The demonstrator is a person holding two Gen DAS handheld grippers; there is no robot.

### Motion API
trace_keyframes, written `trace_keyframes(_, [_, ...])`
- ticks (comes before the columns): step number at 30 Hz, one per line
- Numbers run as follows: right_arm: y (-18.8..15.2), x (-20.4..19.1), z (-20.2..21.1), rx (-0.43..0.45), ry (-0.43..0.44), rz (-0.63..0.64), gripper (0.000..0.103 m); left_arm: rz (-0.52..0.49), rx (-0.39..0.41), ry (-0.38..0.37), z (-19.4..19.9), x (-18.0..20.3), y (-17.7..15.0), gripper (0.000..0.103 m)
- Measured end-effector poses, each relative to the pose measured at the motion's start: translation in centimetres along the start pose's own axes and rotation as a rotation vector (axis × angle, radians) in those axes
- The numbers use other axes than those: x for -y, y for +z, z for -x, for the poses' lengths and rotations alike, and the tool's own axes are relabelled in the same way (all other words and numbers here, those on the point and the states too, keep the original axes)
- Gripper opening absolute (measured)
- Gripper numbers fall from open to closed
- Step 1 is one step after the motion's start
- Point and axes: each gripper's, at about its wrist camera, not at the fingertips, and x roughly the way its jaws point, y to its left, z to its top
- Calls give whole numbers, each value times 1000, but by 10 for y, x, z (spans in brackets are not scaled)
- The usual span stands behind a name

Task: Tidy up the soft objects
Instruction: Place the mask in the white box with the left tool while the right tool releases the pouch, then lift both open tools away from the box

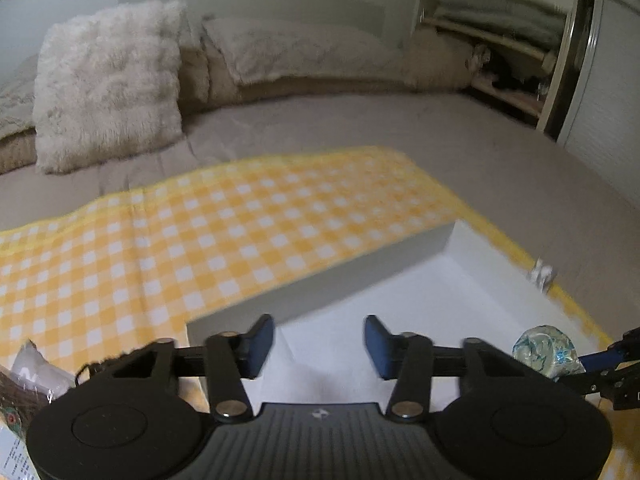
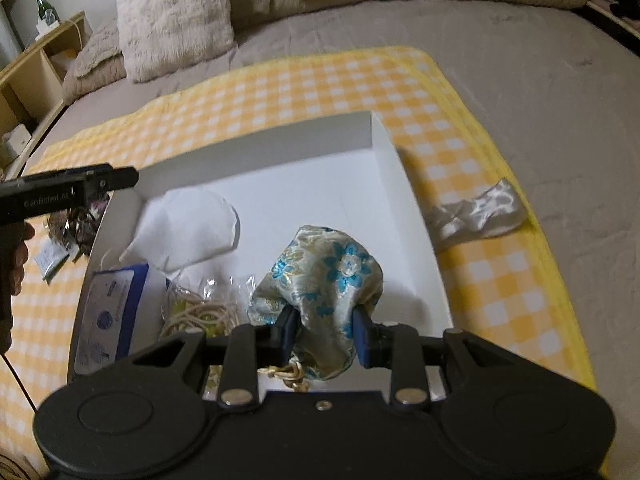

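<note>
2 grippers: right gripper (image 2: 323, 330) is clamped on the brocade pouch (image 2: 320, 280) above the white box (image 2: 416, 216); left gripper (image 1: 319, 346) gapes idle; slippery satin could slide out early

Left view motion-blurred; pouch (image 1: 544, 350) at 4 o'clock half hidden behind the gripper body. Right view: pouch (image 2: 320, 280) bottom hidden by the mount, clutter (image 2: 76, 224) at 9 o'clock unidentifiable, blue box (image 2: 108, 312) print unreadable.

My way stays free across the white box's (image 2: 384, 148) bare far-right floor, while the white cloth (image 2: 188, 228), blue packet (image 2: 108, 308) and cord bundle (image 2: 200, 312) crowd its left.
</note>
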Motion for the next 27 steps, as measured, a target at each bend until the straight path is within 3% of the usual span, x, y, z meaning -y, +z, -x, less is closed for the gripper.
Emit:
trace_keyframes(3, [-2, -2, -9, -39, 18, 16, 31, -2, -77, 23, -11, -1, -6, 40])
trace_keyframes(6, [-7, -14, -20, -94, -25, 106, 36, 5, -114, 22, -14, -4, -12, 40])
trace_keyframes(8, [-11, -18, -26, -113, -47, 146, 41, 18, -121, 14, -13, -5, -13, 43])
trace_keyframes(9, [-12, -19, -27, -113, -55, 155, 49, 24, -125, 11, -12, -5, -13, 45])
trace_keyframes(11, [-11, -18, -27, -109, -67, 154, 59, 28, -129, 13, -11, -4, -13, 61])
trace_keyframes(15, [-9, -14, -17, -73, -71, 121, 76, 24, -109, 24, 1, 1, -14, 75])
trace_keyframes(17, [-8, -13, -11, -53, -76, 115, 79, 32, -96, 19, 8, 2, -13, 81])
trace_keyframes(25, [-3, -14, 22, 58, -69, 66, 91, 44, -55, 27, 47, 11, -15, 92])
trace_keyframes(27, [-4, -15, 30, 87, -68, 55, 100, 53, -40, 31, 59, 13, -16, 95])
